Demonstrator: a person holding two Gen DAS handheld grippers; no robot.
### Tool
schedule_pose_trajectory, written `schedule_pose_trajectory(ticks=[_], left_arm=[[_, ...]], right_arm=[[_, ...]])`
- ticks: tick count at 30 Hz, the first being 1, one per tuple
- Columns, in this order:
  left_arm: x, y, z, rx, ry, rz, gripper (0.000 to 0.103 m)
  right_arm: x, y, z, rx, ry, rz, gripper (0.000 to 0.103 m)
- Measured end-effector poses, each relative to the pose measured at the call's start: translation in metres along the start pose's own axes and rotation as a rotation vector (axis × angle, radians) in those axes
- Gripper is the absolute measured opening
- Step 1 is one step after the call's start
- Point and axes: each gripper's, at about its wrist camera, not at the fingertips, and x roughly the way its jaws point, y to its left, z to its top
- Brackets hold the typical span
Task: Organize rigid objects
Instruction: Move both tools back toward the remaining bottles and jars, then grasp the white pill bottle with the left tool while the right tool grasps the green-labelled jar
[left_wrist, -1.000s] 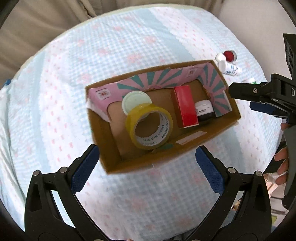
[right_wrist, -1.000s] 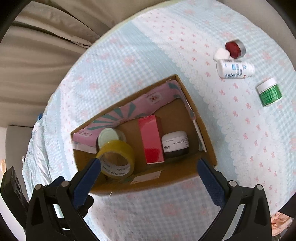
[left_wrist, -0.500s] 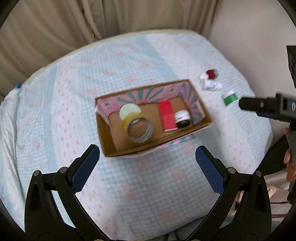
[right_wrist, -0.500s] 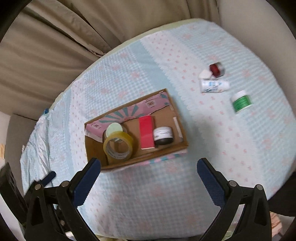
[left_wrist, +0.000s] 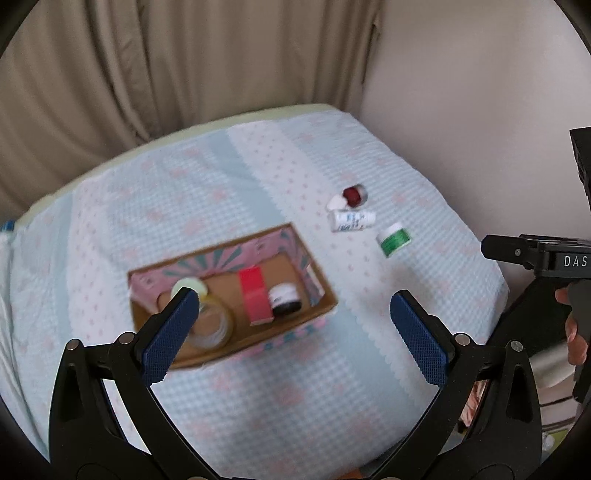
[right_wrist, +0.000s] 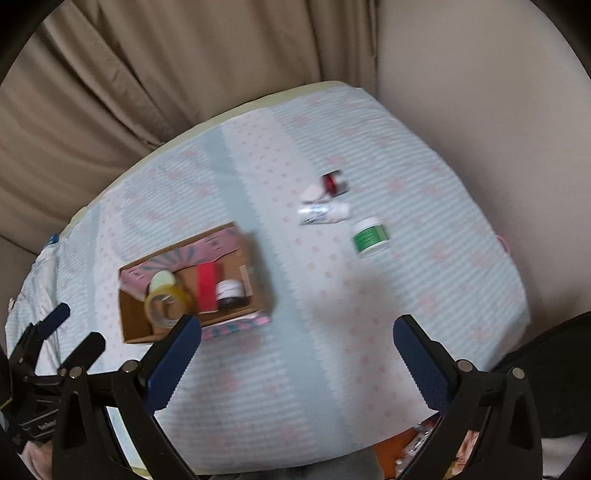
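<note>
Both the left hand-held gripper and right hand-held gripper hang spread apart and empty above the surface, cardboard box to the left.

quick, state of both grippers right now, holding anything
Left gripper: open, holding nothing, above the tablecloth near the cardboard box.
Right gripper: open, holding nothing.

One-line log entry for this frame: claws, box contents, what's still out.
left claw: open, empty | right claw: open, empty | box: tape roll, red carton, dark jar | still out: green jar, white bottle, red-capped item
</note>
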Motion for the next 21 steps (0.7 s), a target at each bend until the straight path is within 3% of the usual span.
schedule_pose_trajectory(ticks=[4, 8, 12, 21], left_arm=[[0.02, -0.034, 0.024, 0.022, -0.03, 0.041, 0.103], [0.061, -0.068, 0.055, 0.041, 0.036, 0.078, 0.103], [0.102, -0.101, 0.078, 0.086, 0.055, 0.077, 0.103], [0.22, -0.148, 0.122, 0.347, 0.216, 0.035, 0.103]], right_arm=[[0.008, -0.036, 0.018, -0.027, -0.005, 0.007, 0.103], [0.031, -0.067, 0.04, -0.11, -0.002, 0.005, 0.103], [0.058, -0.088, 0.057, -0.178, 0.009, 0.032, 0.103], [0.126, -0.12, 0.085, -0.201, 0.053, 0.07, 0.103]])
